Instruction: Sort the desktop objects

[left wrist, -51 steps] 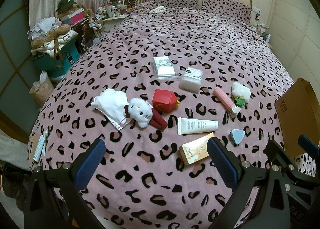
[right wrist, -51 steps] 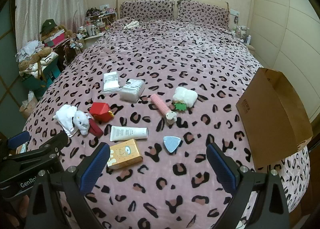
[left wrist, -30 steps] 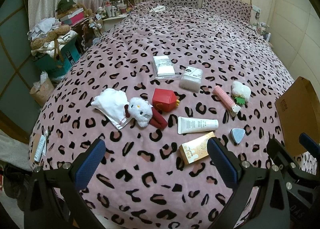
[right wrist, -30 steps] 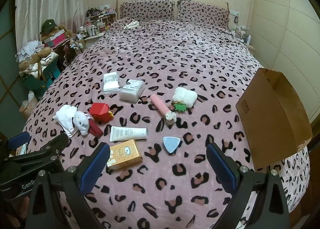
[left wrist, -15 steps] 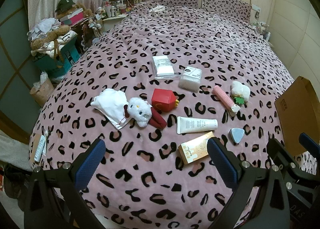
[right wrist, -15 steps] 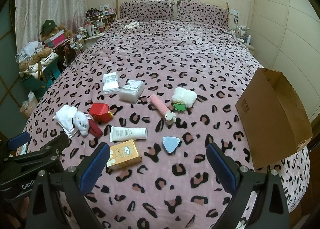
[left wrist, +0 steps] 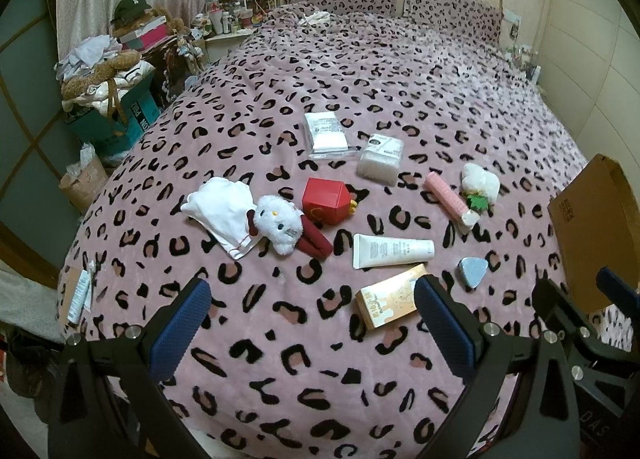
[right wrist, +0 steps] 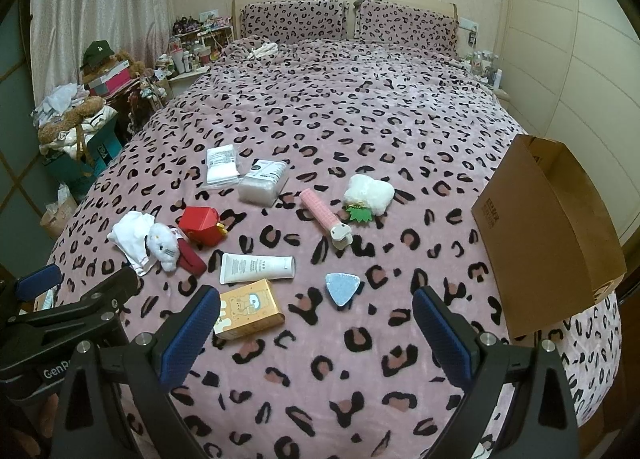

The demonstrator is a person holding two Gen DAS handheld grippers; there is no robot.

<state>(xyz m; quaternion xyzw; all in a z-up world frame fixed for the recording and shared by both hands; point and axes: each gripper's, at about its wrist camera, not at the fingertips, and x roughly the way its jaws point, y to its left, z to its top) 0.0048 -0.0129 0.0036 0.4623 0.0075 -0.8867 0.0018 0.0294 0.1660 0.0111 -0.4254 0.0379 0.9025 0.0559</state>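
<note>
Leopard-print bedspread (right wrist: 360, 131) carries an orange carton (right wrist: 248, 309) lying flat.

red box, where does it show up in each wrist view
Left wrist view: the red box lies just above centre, right of the white cat plush.
Right wrist view: the red box lies left of centre, beside that plush.
Shared landmark: the white tube lying nearer the camera.
</note>
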